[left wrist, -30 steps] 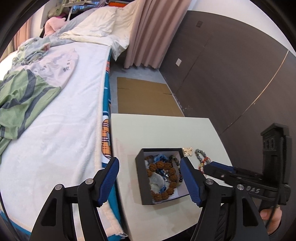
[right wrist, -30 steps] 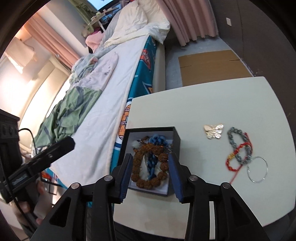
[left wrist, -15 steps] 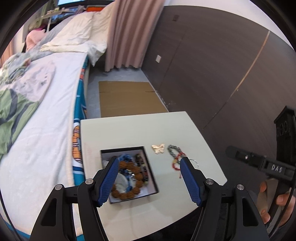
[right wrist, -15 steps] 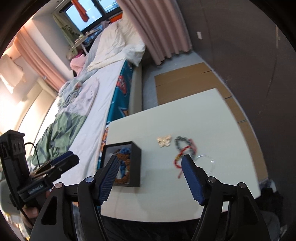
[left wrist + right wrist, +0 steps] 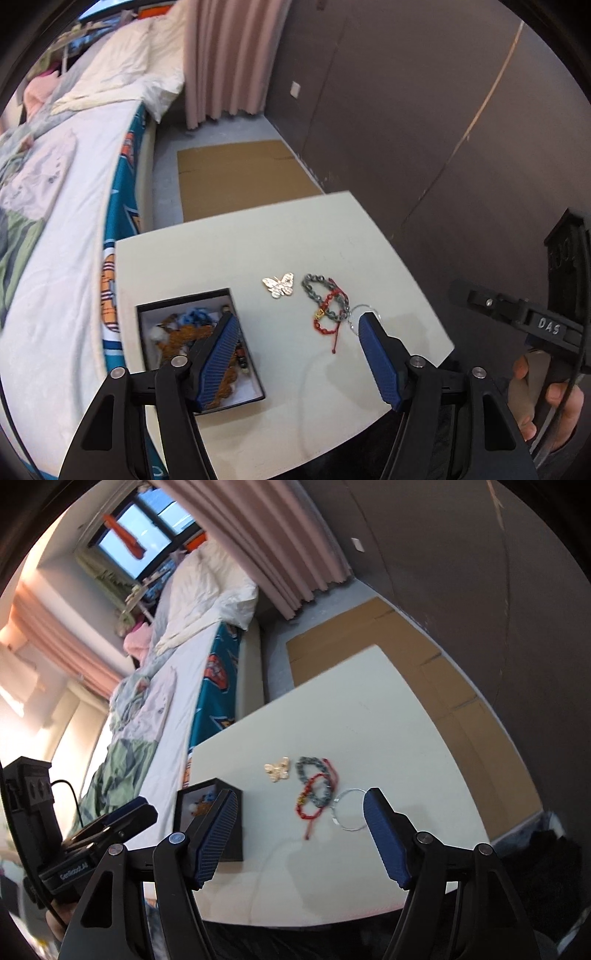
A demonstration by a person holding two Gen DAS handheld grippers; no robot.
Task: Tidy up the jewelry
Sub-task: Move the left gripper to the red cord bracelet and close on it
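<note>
From the left wrist view, the left tongs (image 5: 299, 354) hang over the cream counter (image 5: 258, 236) with their blue pads apart and nothing between them; the jaws are closing a little. The black box (image 5: 142, 332) sits at the counter's edge nearest the bed (image 5: 66, 229), holding a brown bead bracelet (image 5: 184, 336) and something blue. Beside the box, toward the dark wall, lies the gold butterfly (image 5: 279, 284), then just past it the grey bead bracelet (image 5: 314, 291) tangled with the red cord bracelet (image 5: 327, 314), and a thin silver ring (image 5: 355, 314) partly hidden by one pad. A hand (image 5: 546, 398) holds the right tool at the frame's edge.

From the right wrist view, the right tongs (image 5: 301, 832) are spread wide and empty above the counter (image 5: 369, 709). The box (image 5: 236, 834) is behind the left-hand pad. Away from the box lie the butterfly (image 5: 276, 770), the grey bracelet (image 5: 314, 779), the red cord (image 5: 308, 797) and the silver ring (image 5: 349, 810), all close together.
</note>
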